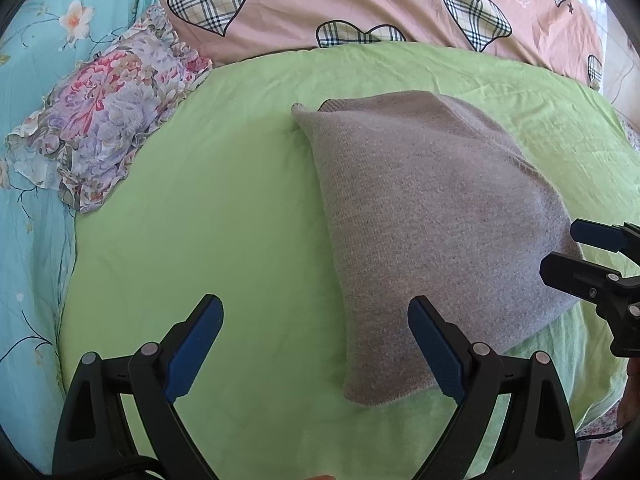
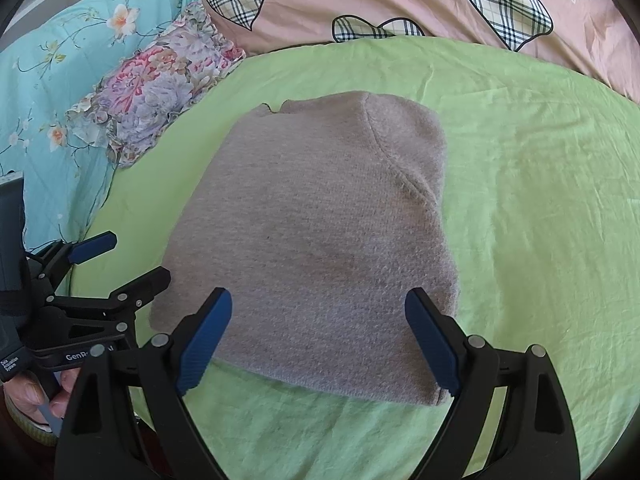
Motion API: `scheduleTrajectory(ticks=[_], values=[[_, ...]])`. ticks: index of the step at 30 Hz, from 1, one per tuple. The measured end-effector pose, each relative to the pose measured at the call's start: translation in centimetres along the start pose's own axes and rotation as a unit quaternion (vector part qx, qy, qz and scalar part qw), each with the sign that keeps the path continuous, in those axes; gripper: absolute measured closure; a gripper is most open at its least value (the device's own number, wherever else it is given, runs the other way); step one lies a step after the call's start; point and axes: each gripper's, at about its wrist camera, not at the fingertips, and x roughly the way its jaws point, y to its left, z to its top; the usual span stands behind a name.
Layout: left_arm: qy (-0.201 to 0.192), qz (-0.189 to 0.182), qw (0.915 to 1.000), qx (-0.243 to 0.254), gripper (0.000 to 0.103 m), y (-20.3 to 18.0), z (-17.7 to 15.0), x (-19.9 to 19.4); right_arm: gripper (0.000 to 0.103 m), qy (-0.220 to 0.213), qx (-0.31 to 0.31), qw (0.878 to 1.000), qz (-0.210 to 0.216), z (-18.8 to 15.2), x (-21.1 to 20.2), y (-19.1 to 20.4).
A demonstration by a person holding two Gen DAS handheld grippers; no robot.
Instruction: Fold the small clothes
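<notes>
Where green sheet surrounds: folded sweater.

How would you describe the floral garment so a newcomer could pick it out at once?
Start at the green sheet spread over the bed. At its far-left edge, overlapping the turquoise cover, lies the folded floral garment. Unlike the plain grey knit garment mid-sheet, it is ruffled, with pink and lilac flowers.

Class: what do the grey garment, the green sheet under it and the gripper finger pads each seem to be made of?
Grey garment: likely knitted wool or acrylic; fine ribbed rows, fuzzy matte surface.
Green sheet: probably woven cotton; thin, matte, finely creased.
Blue pads on the right gripper: perhaps rubber or textured plastic; a fine grid pattern shows.
</notes>
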Motion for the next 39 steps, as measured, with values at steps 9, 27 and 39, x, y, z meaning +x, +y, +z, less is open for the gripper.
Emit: scheduleTrajectory(ticks=[9, 27, 39], values=[[-0.002, 0.0, 1.0, 0.001, 0.009, 0.0, -0.01, -0.19, 0.015, -0.001, 0.001, 1.0, 0.0, 0.0, -0.09, 0.07], [-0.003, 0.0, 1.0, 0.001, 0.009, -0.22, -0.04, -0.4, 0.014, -0.002, 0.002, 1.0, 0.001, -0.02, -0.19, 0.18], [-0.004, -0.002, 1.0, 0.001, 0.009, -0.34, 0.01, -0.67, 0.014, -0.003, 0.003, 1.0, 0.0, -0.04, -0.32, 0.32]])
